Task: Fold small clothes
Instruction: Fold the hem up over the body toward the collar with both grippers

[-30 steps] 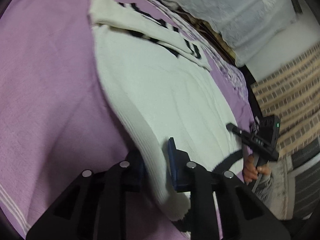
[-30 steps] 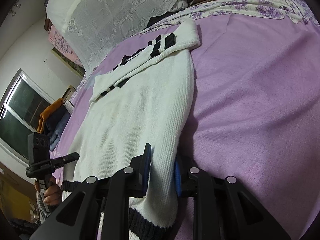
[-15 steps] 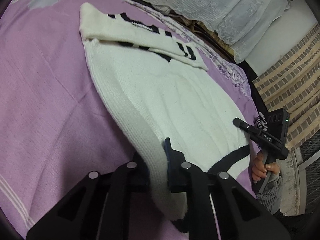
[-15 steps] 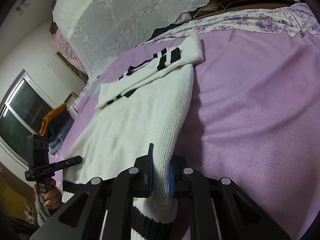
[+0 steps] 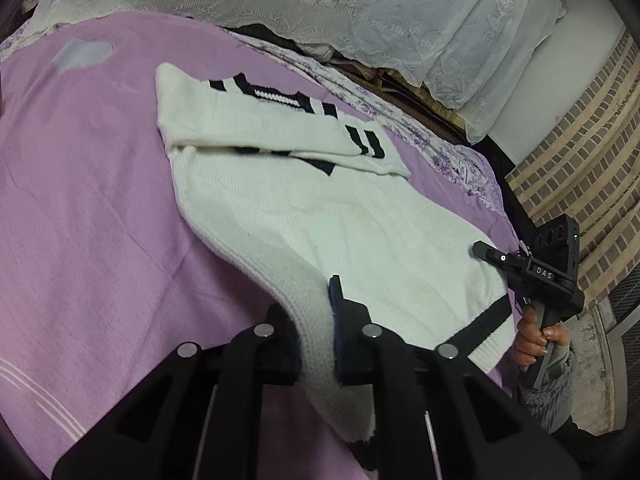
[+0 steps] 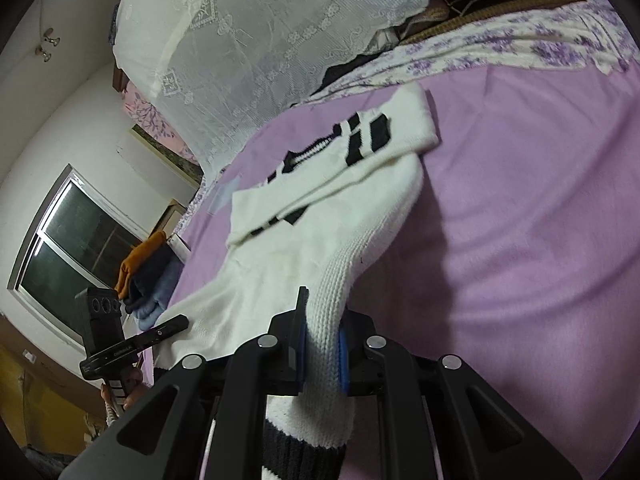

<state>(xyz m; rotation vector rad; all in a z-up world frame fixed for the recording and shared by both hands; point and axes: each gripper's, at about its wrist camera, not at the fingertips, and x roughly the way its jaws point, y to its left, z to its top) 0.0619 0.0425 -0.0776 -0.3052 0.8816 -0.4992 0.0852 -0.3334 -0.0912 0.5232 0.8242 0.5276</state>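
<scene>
The work surface is a bed (image 5: 100,220) covered with a purple sheet; lace-covered bedding is stacked along its far edge, a brick-pattern wall stands at one side and a window (image 6: 68,236) at the other.

A white knitted sweater (image 5: 320,208) with black stripes lies on the bed. Its sleeves (image 5: 280,128) are already folded across the chest at the far end. The hem, with a black band (image 5: 480,320), is at the near end. The long axis of the sweater therefore runs straight away from both claws, from hem to collar.

The left claw (image 5: 316,332) is clamped on the left side edge of the sweater near the hem; the knit passes between its two fingers and hangs below them. The right claw (image 6: 322,356) is clamped on the opposite side edge in the same way, with the black hem band hanging beneath it. Each claw appears at the far side in the other camera's view, so the two grips stand level with each other across the width of the sweater.

Both held corners are raised off the sheet. The far half of the sweater rests flat on the bed.

Judgement: the step in hand is the hem-to-collar fold. Both claws are equally near the hem, and the fold target, the folded sleeves, lies directly ahead along the long axis. The next move calls for equal forward travel of both claws, so the hem lands square.
</scene>
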